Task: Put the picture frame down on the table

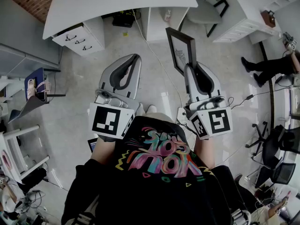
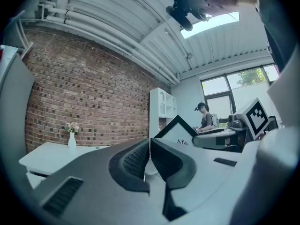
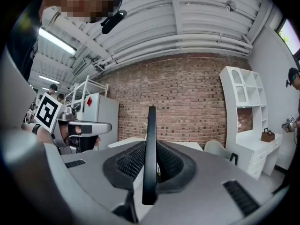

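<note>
Presently, my right gripper (image 3: 150,165) is clamped on the picture frame (image 3: 150,125). The frame stands edge-on between the ribbed pads, and its dark edge rises upright above them. My left gripper (image 2: 149,149) has its jaws pressed together with nothing between them. It is held level with the right one and just beside it, and the two do not touch.

From the head view, the frame sticks out past the right jaws, tilted, showing a dark border around a pale panel. The small print on the panel cannot be read. The frame hangs over the pale floor (image 1: 84,97), short of the table and clear of it.

Further out, the white table (image 1: 117,1) spans the top of the head view, with a drawer unit (image 1: 78,39) under its left end. A white vase (image 2: 71,140) of flowers stands on the tabletop. Behind it is the brick wall (image 2: 84,93).
</note>
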A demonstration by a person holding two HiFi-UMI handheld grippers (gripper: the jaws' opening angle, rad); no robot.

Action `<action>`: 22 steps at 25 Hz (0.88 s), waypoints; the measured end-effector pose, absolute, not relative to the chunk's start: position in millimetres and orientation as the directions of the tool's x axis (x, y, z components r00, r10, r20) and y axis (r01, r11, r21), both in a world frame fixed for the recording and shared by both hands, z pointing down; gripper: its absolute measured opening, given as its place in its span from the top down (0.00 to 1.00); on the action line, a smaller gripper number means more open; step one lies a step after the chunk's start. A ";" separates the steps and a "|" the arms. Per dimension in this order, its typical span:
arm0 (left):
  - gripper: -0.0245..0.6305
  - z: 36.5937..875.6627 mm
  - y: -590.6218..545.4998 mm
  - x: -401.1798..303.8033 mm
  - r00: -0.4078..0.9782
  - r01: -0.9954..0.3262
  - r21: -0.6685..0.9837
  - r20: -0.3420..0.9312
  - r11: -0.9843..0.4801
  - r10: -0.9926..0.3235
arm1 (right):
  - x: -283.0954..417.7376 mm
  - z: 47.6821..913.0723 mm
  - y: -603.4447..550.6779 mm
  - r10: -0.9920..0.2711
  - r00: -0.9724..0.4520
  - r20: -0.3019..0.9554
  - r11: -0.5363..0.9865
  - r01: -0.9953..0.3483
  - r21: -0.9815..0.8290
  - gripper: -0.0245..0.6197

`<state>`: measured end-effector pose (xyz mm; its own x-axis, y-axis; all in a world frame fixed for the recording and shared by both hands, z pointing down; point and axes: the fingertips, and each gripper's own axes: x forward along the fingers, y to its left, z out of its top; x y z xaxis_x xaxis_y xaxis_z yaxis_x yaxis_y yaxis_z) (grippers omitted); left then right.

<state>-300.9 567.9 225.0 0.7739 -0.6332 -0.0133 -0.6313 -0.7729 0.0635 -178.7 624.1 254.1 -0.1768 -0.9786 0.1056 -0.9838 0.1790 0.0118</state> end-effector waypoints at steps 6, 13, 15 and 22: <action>0.92 232.7 569.9 -301.7 0.768 -0.638 0.067 -0.021 -0.767 -0.640 | -177.6 253.3 624.1 -0.978 -0.177 0.107 0.179 -0.984 0.005 0.82; 0.92 239.9 570.1 -300.0 0.759 -0.652 0.032 0.010 -0.758 -0.652 | -173.1 254.9 620.7 -0.973 -0.207 0.106 0.208 -0.978 0.001 0.82; 0.92 241.4 570.1 -297.5 0.753 -0.658 0.028 0.016 -0.752 -0.658 | -169.6 255.5 620.0 -0.971 -0.215 0.106 0.217 -0.976 0.001 0.82; 0.92 239.7 570.8 -287.0 0.727 -0.686 0.043 -0.006 -0.726 -0.687 | -154.2 262.6 619.5 -0.966 -0.236 0.109 0.236 -0.972 -0.012 0.82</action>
